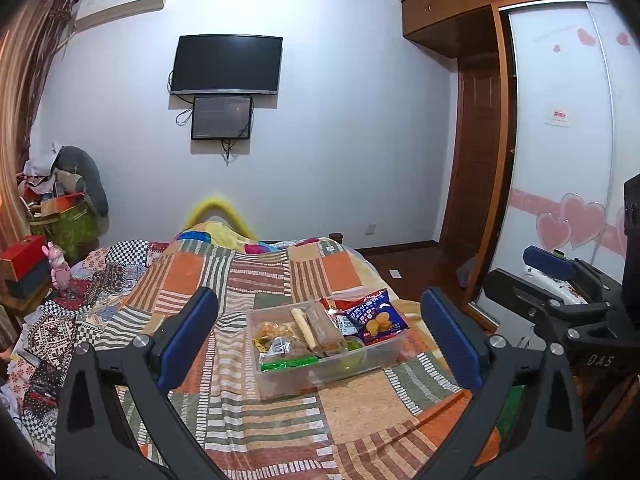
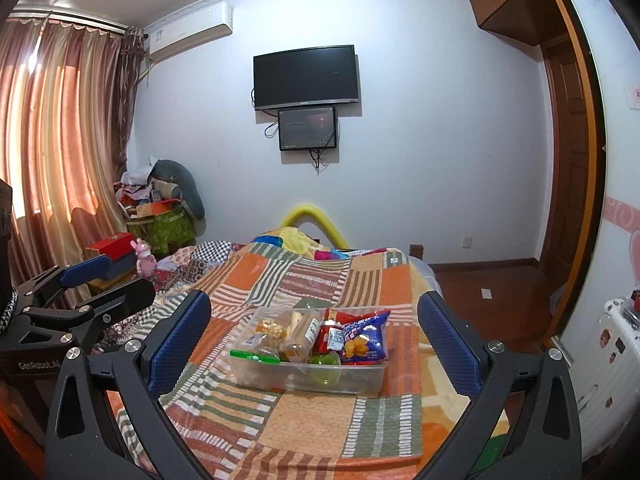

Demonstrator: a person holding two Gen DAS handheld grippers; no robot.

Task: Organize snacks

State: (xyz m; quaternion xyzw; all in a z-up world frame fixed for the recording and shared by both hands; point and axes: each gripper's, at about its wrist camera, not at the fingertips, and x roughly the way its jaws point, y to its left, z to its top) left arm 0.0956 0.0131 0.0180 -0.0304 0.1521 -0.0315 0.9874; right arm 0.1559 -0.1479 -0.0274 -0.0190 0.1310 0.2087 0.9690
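1. Nearest the lens, the left gripper (image 1: 320,332) has its blue-padded fingers (image 1: 188,336) spread wide with nothing between them; the right gripper (image 2: 314,344) is likewise spread wide and holds nothing. Both hang above the near end of the bed, short of the box.
2. The clear plastic box (image 2: 276,380) sits on the patchwork bedspread (image 2: 312,420), framed between each gripper's fingers but touching neither.
3. Inside it: a blue chip bag (image 2: 366,336) leaning at the right end, a red packet (image 2: 330,334) just beside it, a green apple (image 2: 325,362) against the near wall, a green wrapper (image 2: 252,356) at the near left corner, a pale stick-shaped snack (image 1: 302,326) and yellowish snack packs (image 1: 272,330).
4. Beyond the bed, a wall-mounted television (image 2: 306,76) with a smaller screen (image 2: 307,128) under it.
5. To the left, curtains (image 2: 60,120), an air conditioner (image 2: 192,28) and a pink toy figure (image 2: 144,258); to the right, a white suitcase (image 2: 612,360).
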